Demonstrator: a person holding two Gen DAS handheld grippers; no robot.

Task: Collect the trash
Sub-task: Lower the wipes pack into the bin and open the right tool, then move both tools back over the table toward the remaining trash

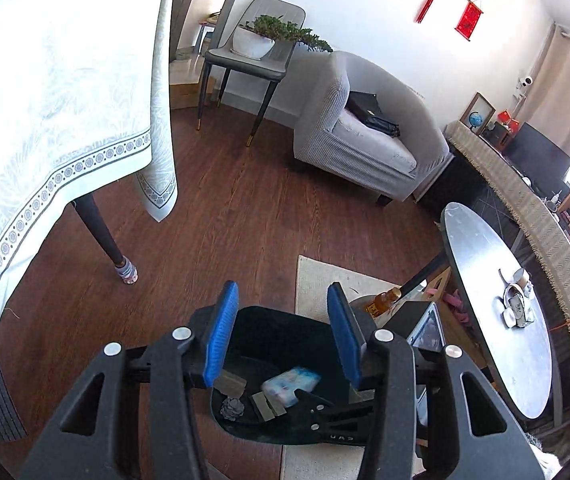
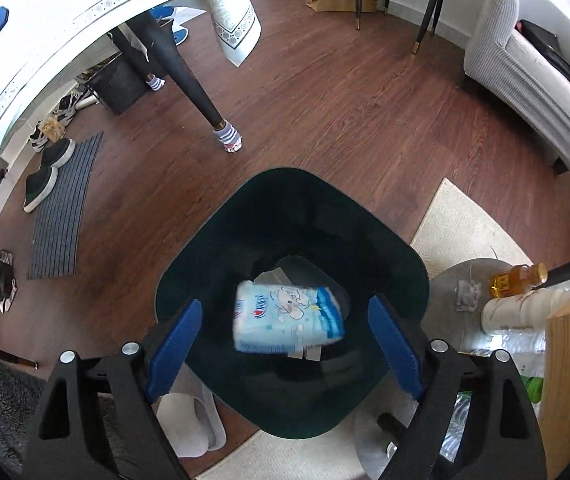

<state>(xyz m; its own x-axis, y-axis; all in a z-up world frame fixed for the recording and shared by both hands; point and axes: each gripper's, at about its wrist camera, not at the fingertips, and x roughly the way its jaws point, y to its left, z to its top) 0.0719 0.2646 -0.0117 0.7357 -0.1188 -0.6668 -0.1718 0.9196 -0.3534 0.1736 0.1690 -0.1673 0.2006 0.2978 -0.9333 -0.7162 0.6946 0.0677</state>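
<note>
Trash deposit into the dark green plastic bin point(image 2: 293, 216): release step.
Left wrist view: the left gripper point(image 1: 283, 330) is hanging half-open and empty above the bin. Right wrist view: the right gripper point(image 2: 283, 344) is standing wide, nothing between its jaws, the pale blue tissue packet point(image 2: 287, 318) lying inside; fetching further litter is likely coming next.
</note>
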